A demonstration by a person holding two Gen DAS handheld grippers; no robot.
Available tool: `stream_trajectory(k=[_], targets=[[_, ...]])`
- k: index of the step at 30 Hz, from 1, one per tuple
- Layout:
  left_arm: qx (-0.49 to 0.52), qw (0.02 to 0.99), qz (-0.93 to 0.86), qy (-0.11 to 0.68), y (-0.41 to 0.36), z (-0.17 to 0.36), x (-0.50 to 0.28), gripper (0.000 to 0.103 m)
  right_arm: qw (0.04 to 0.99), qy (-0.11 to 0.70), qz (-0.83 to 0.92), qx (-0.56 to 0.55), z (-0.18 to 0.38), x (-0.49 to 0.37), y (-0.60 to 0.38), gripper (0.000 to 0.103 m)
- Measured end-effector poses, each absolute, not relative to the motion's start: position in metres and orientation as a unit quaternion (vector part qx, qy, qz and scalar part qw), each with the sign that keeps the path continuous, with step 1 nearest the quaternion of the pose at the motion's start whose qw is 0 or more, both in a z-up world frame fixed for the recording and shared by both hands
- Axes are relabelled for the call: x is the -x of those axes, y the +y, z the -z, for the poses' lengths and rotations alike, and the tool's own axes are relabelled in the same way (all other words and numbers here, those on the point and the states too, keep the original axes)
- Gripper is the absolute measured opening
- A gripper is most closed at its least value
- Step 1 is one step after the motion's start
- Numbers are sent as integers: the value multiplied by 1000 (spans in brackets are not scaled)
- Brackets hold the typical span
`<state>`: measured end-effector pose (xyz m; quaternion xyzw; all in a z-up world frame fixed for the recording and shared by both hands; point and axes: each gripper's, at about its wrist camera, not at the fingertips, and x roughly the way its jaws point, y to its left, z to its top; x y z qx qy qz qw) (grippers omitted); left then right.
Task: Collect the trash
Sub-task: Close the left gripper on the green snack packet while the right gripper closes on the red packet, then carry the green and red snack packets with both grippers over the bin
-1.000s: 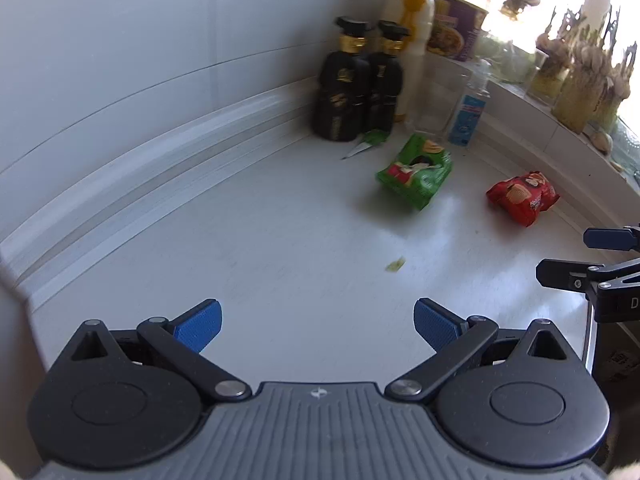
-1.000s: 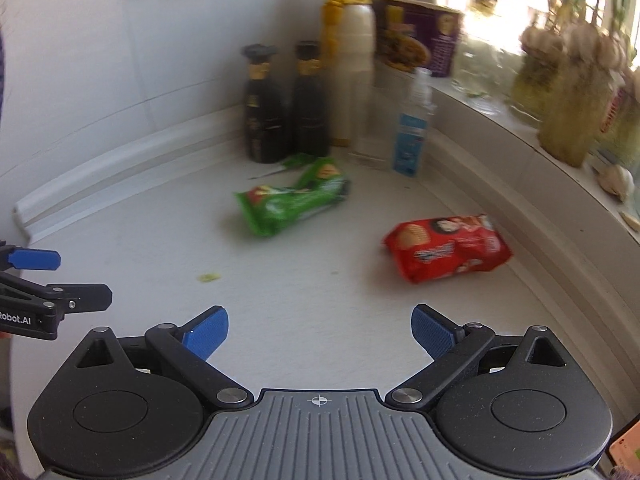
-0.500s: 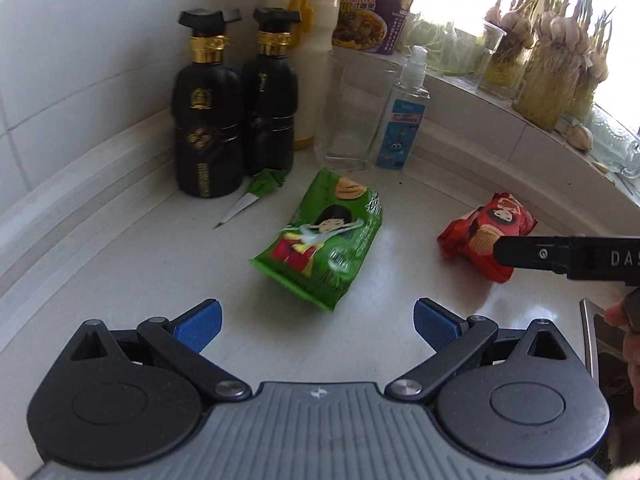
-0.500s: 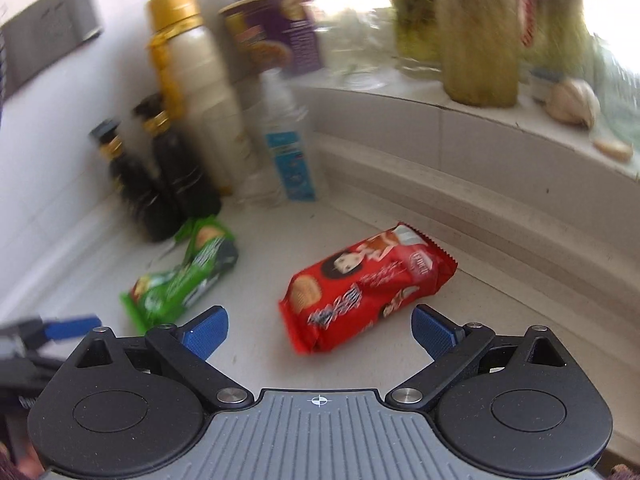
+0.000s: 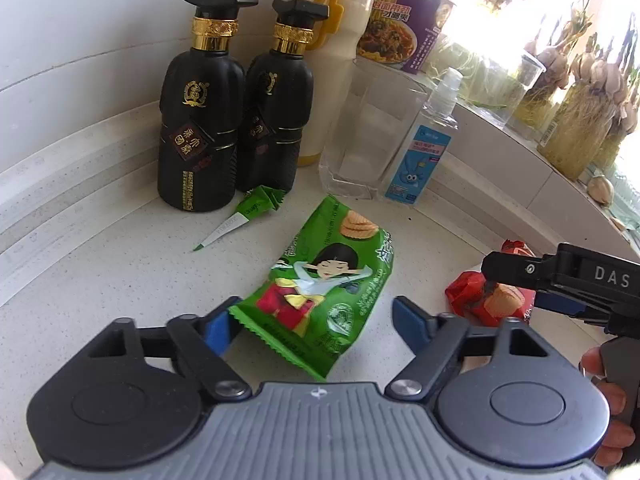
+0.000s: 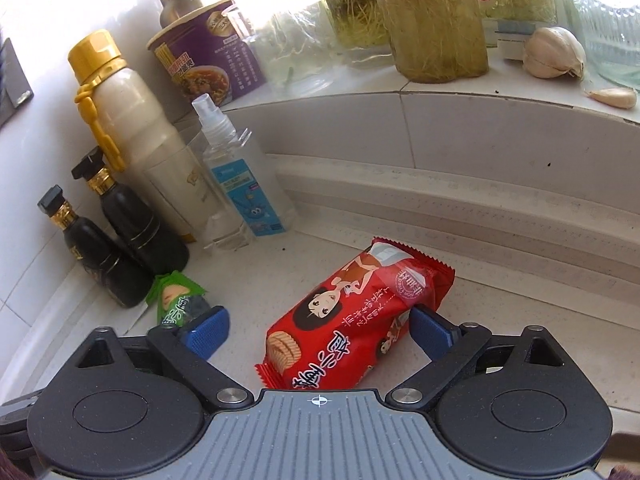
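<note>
white counter [image 5: 100,272], empty glass [image 5: 372,136], noodle cup [image 6: 208,52], sprouting garlic jars [image 6: 436,20]

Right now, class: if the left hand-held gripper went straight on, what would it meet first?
The green snack packet, already lying between the open left hand-held gripper fingers; beyond it, probably the glass tumbler.

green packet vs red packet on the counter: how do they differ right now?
The green packet lies between the left gripper fingers; the red packet lies between the right gripper fingers. Green looks flat; red looks fuller, puffed. Shared: same cartoon-girl snack design, both on the counter, both grippers open.
</note>
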<state>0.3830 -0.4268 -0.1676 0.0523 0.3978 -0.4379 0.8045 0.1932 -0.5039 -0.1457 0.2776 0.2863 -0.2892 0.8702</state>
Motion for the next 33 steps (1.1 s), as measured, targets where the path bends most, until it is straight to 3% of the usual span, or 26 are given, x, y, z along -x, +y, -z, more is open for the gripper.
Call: stream_trajectory(k=[2,4,8,10,12,17,33], targets=[[-54,807,435,397,-427,167,-384,63,870,286,292,-276,147,-194,-503,90],[-53,808,431,397,-426,167,-385,63,869,286,294,-275,147,-194,-503,82],[-58,814,423,394,-425,166,-383,58,865,288,297,-283,149,-192,-505,52],[-60,817,420,391,-424,165,-382,45,864,285,299,-287,149,-189,-507,35],[-63,819,414,392,-423,163,-381,45,863,285,301,-290,149,-187,-508,22],[-57,824,406,391,-419,158,-380,43,866,278,303,-285,142,-180,-507,18],[-57,834,385,392,-388,126,-358,43,882,277,282,-258,105,-161,-476,18]])
